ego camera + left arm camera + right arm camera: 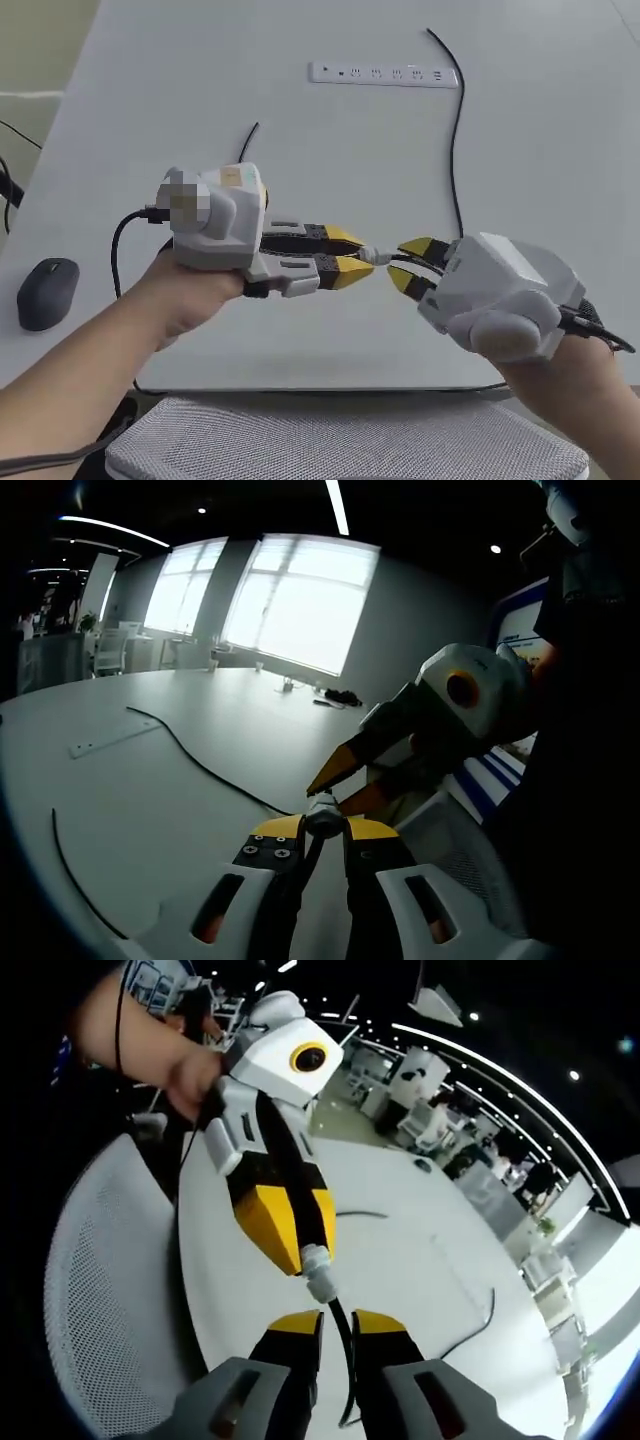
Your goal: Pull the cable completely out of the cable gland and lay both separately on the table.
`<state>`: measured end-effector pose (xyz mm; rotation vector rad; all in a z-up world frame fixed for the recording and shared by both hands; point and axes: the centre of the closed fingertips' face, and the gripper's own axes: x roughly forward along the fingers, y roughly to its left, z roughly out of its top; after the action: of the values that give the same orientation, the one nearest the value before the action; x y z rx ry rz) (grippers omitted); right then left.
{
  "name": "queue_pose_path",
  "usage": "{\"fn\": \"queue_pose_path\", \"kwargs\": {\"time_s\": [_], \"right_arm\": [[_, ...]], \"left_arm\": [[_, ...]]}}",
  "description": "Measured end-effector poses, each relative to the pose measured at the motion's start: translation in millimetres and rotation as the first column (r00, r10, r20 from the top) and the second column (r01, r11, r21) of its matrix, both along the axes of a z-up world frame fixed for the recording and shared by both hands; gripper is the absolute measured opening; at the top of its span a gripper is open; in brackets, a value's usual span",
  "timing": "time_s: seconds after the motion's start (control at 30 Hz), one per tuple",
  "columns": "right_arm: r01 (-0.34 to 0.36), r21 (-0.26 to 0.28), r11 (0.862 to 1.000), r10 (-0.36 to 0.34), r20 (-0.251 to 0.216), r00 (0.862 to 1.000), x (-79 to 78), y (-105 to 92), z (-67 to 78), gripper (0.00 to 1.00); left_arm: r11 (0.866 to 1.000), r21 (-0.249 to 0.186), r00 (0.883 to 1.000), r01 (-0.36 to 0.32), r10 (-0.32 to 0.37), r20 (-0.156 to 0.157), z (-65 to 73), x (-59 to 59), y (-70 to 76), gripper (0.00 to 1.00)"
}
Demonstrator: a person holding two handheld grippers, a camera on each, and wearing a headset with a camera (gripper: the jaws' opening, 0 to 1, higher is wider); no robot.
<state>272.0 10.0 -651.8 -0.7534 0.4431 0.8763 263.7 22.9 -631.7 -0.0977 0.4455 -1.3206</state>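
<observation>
Counter (300, 130): white, wide.
Left gripper (352, 255): jaws closed on the cable gland (315, 1268), which is mostly hidden between them.
Right gripper (400, 264): jaws slightly apart around the cable (347, 1355); contact unclear.
Cable: in the gland, trailing across the counter toward the power strip (384, 74).

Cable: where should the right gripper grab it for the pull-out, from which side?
Grip the bare black cable just behind the gland, coming from the end opposite the left gripper, which clamps the gland. The cable runs straight out there, so the right gripper, whose jaws straddle it, can probably pull along its axis.
</observation>
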Motion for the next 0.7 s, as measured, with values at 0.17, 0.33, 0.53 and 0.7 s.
{"fn": "queue_pose_path", "kwargs": {"time_s": [0.17,0.33,0.53,0.7], "right_arm": [[-0.013,-0.012,1.000,0.013,0.016,1.000,2.4,1.6,3.1,0.03],[-0.029,-0.018,0.999,0.030,0.019,0.999,0.5,2.3,1.3,0.01],[-0.016,-0.003,1.000,0.016,0.000,1.000,-1.2,1.0,-0.3,0.00],[-0.005,0.011,1.000,0.005,-0.015,1.000,-1.4,-0.4,-1.2,0.00]], "left_arm": [[1.000,0.002,1.000,-0.003,0.003,0.000,-0.9,1.2,0.1,0.15],[1.000,0.009,1.000,0.001,-0.001,-0.001,-2.4,0.1,0.7,0.15],[1.000,0.016,1.000,0.008,-0.008,0.011,-3.3,-1.0,-0.3,0.15],[1.000,0.015,1.000,0.007,-0.008,0.009,-2.9,-1.0,-1.5,0.15]]}}
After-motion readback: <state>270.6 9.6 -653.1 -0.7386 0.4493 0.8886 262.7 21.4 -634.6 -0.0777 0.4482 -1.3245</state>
